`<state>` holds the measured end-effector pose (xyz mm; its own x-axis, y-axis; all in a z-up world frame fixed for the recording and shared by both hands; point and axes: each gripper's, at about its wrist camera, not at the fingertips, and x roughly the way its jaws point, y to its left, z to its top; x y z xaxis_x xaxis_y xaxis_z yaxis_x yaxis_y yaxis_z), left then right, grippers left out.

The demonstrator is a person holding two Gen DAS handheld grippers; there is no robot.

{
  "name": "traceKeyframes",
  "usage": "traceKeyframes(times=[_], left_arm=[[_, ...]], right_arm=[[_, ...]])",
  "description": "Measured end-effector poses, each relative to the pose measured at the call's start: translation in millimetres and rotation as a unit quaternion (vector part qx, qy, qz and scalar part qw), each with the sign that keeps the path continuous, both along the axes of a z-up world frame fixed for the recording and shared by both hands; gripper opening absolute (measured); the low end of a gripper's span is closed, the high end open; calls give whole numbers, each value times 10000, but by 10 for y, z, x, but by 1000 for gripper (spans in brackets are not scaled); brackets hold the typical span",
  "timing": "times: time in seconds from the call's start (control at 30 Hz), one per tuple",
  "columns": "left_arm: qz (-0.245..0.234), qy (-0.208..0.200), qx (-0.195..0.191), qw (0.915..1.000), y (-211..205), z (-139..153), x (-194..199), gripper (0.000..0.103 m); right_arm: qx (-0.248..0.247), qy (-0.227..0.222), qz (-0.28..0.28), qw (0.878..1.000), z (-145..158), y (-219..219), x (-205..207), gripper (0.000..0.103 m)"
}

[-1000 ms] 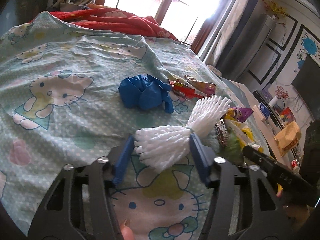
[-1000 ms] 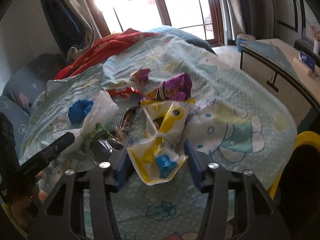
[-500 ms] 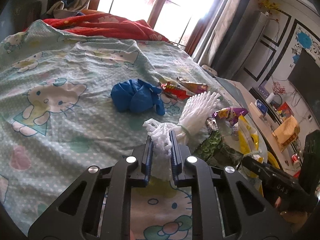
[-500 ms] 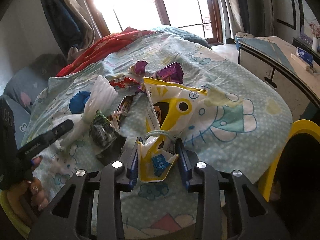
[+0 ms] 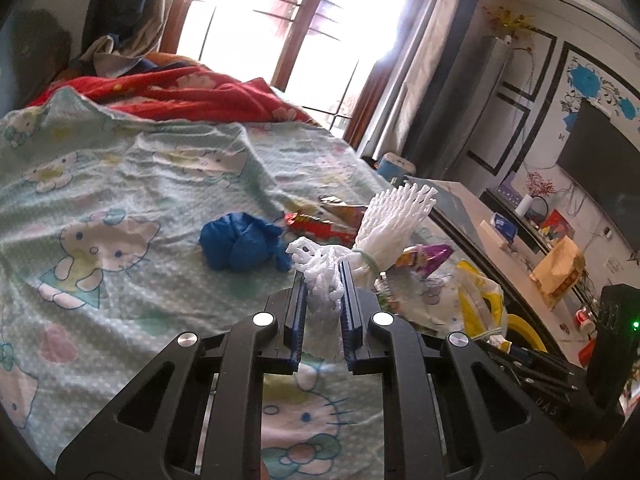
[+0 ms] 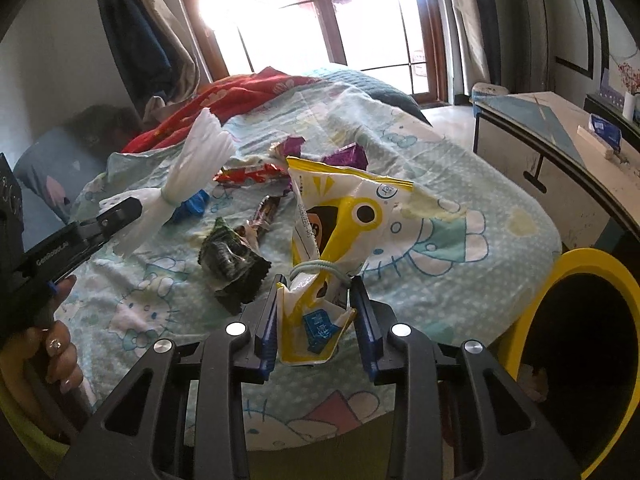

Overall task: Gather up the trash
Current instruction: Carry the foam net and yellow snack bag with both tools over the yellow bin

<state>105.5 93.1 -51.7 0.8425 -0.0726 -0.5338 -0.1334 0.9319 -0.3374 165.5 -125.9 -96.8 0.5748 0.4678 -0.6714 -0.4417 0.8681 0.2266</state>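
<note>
My left gripper [image 5: 323, 276] is shut on a white foam net sleeve [image 5: 394, 216] tied with a rubber band, and holds it lifted above the bed; the sleeve also shows in the right wrist view [image 6: 200, 152]. My right gripper [image 6: 316, 292] is shut on a yellow and white snack bag [image 6: 340, 216], held upright above the sheet. On the bed lie a crumpled blue glove [image 5: 240, 242], a red wrapper [image 6: 248, 174], purple wrappers [image 6: 346, 156], a dark green wrapper [image 6: 230, 258] and a brown bar wrapper [image 6: 266, 212].
A yellow-rimmed bin [image 6: 580, 344] stands at the bed's right edge. The Hello Kitty sheet [image 5: 100, 200] covers the bed, with a red blanket [image 5: 192, 92] at the far end. A low table [image 6: 560, 128] and TV shelf [image 5: 552, 240] stand to the right.
Both grippers closed from open onto their items, the left on the foam sleeve and the right on the snack bag, and lifted them off the sheet.
</note>
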Motion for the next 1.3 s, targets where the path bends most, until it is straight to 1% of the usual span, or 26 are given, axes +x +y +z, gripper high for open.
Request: traceKeyframes(times=[0.53,0.8,1.3], left_arm=[[-473,-286,109,9984,-344,219,-106,10],[-752,-352,191,9964,-543,261,-150,10],[-1247,-398,294,9910,-887,298,-214,10]], right_arm=[[114,-260,-209,9994,263,-306,-186,31],[151,-362,-414,9984,360,-540,-224,31],[271,-390,-874,9950,436,-1018,-261,31]])
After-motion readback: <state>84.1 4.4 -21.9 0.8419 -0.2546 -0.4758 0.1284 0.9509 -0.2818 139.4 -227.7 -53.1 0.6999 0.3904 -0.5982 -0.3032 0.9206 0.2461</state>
